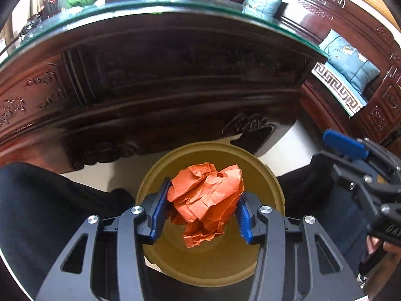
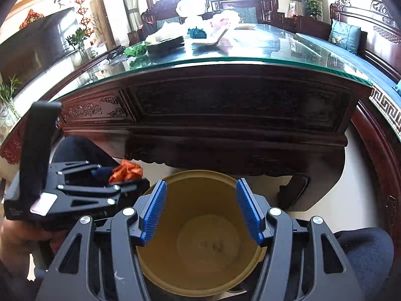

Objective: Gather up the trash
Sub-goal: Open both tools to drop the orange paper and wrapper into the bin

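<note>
Orange paper, left wrist view: a crumpled orange paper ball (image 1: 206, 195) sits pinched between the blue pads (image 1: 159, 209) of my left gripper (image 1: 201, 209), which is closed on it.
Bin, left wrist view: the ochre plastic bin (image 1: 270, 183) stands on the pale floor directly below the ball, its mouth open to me, between my dark-trousered knees.
Step in hand: I judge this to be the drop, with the trash carried over the bin and not yet let go.
Next move: it calls for little more than spreading the pads while the ball hangs over the middle of the opening; light paper may cling to a pad or catch the rim.
Right gripper, left wrist view: it (image 1: 351, 150) shows at the right edge, side-on; I cannot tell its state here.
Right wrist view, tool: my right gripper (image 2: 201, 209) has its pads spread wide and holds nothing, poised above the same bin (image 2: 155, 263).
Right wrist view, bin floor: bare, which the paper hides in the other view.
Right wrist view, table: more to collect, green crumpled scraps (image 2: 136, 50) and white wads (image 2: 193, 7), lies on the glass-topped wooden table (image 2: 250, 47), whose top the left camera barely reaches.
Right wrist view, left gripper: it (image 2: 120, 175) appears side-on at the left with a scrap of orange in its grip.
</note>
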The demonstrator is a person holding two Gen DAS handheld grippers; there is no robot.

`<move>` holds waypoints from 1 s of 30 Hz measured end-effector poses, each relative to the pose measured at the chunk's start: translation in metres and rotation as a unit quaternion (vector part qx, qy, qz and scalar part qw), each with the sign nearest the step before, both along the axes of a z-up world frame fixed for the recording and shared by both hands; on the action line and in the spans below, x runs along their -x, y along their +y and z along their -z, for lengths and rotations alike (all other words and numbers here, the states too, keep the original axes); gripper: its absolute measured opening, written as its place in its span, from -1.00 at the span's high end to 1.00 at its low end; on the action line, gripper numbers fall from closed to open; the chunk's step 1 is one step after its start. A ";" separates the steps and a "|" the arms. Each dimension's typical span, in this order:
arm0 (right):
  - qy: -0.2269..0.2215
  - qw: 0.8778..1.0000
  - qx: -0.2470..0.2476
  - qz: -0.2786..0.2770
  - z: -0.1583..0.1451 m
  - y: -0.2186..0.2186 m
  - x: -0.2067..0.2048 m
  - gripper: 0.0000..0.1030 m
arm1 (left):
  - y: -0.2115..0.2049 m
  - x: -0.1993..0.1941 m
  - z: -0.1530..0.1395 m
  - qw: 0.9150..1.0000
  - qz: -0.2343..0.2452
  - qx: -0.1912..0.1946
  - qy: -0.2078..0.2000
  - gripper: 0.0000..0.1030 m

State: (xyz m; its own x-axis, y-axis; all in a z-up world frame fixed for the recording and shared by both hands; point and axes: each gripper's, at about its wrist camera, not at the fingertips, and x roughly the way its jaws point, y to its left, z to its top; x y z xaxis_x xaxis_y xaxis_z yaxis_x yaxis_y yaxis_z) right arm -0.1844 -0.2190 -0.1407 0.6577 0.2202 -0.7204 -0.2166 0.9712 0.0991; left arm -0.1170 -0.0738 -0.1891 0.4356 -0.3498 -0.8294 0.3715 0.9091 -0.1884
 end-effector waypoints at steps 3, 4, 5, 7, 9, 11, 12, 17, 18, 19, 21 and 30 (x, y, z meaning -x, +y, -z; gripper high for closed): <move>0.005 1.000 0.001 0.005 -0.001 -0.005 0.000 -0.12 | -0.008 -0.001 0.007 1.000 0.011 0.001 0.017 0.07; 0.006 1.000 0.004 0.008 -0.001 -0.006 -0.001 -0.11 | -0.010 -0.001 0.010 1.000 0.016 0.001 0.025 0.07; 0.007 1.000 0.005 0.010 -0.001 -0.008 -0.002 -0.11 | -0.013 -0.002 0.015 0.999 0.023 0.003 0.035 0.07; 0.012 1.000 0.007 0.011 0.001 -0.010 -0.004 -0.11 | -0.019 -0.004 0.025 0.998 0.033 0.006 0.055 0.07; 0.018 1.000 0.011 0.016 0.004 -0.013 -0.005 -0.12 | -0.025 -0.007 0.034 0.997 0.039 0.001 0.070 0.03; 0.026 0.999 0.013 0.024 0.009 -0.016 -0.007 -0.11 | -0.031 -0.009 0.042 0.995 0.046 -0.002 0.090 -0.04; 0.031 0.999 0.012 0.026 0.011 -0.019 -0.007 -0.12 | -0.033 -0.010 0.045 0.994 0.050 -0.003 0.099 -0.13; 0.044 0.999 0.013 0.029 0.018 -0.024 -0.009 -0.12 | -0.047 -0.012 0.058 0.991 0.070 -0.016 0.116 -0.36; 0.045 0.998 0.012 0.030 0.019 -0.025 -0.010 -0.12 | -0.049 -0.011 0.060 0.990 0.072 -0.019 0.117 -0.37; 0.047 0.998 0.010 0.030 0.020 -0.026 -0.011 -0.12 | -0.050 -0.011 0.061 0.990 0.073 -0.021 0.117 -0.38; 0.048 0.998 0.011 0.030 0.021 -0.027 -0.012 -0.12 | -0.052 -0.010 0.063 0.990 0.074 -0.025 0.118 -0.43; 0.052 0.998 0.010 0.025 0.022 -0.026 -0.014 -0.11 | -0.050 -0.011 0.057 0.991 0.072 -0.042 0.106 -0.52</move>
State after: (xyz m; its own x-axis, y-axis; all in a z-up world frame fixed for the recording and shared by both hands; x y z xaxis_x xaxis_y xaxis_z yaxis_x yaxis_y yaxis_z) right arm -0.1705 -0.2447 -0.1625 0.5890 0.1732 -0.7894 -0.1568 0.9827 0.0986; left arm -0.1061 -0.1238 -0.2462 0.1982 -0.3220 -0.9258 0.4593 0.8649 -0.2025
